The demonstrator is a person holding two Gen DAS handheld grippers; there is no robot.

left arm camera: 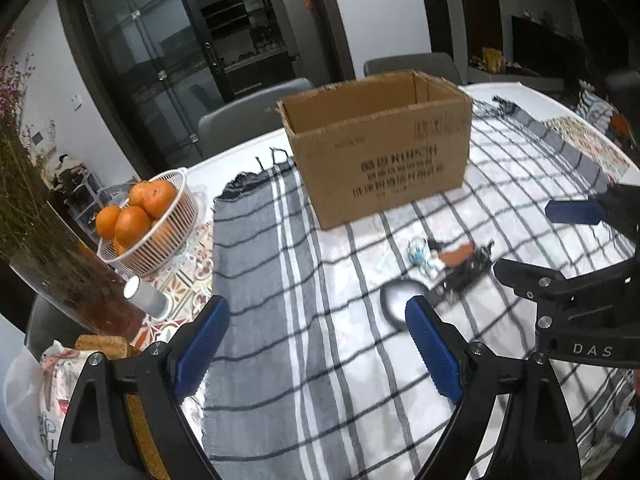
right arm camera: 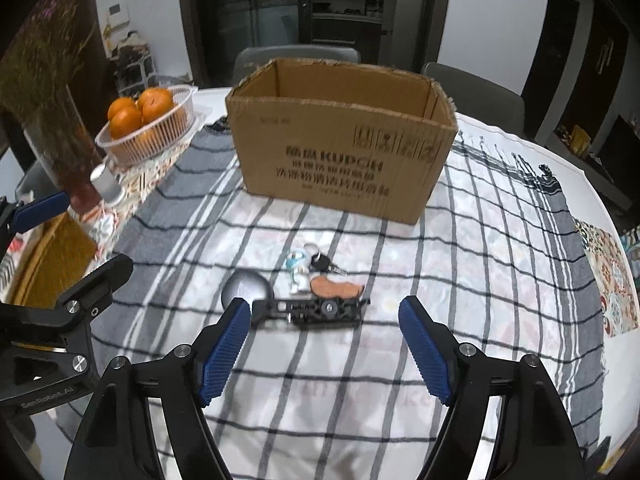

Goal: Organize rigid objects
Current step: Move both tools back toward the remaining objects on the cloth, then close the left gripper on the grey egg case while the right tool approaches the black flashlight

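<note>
An open cardboard box (right arm camera: 340, 152) stands on the checked cloth; it also shows in the left wrist view (left arm camera: 380, 152). In front of it lie a grey round disc (right arm camera: 246, 286), a black metal bracket (right arm camera: 316, 312), a brown wooden piece (right arm camera: 336, 287), a small white and blue figurine (right arm camera: 298, 272) and a key (right arm camera: 326, 265). My right gripper (right arm camera: 324, 344) is open and empty, just short of the bracket. My left gripper (left arm camera: 316, 344) is open and empty, left of the disc (left arm camera: 400, 302). The right gripper (left arm camera: 560, 248) shows at the right of the left wrist view.
A white basket of oranges (right arm camera: 148, 128) stands at the back left. A vase of dried flowers (right arm camera: 56, 120) and a small white cylinder (right arm camera: 105, 182) stand at the left. Grey chairs (right arm camera: 296, 56) stand behind the table. A woven box (left arm camera: 136, 412) lies under my left gripper.
</note>
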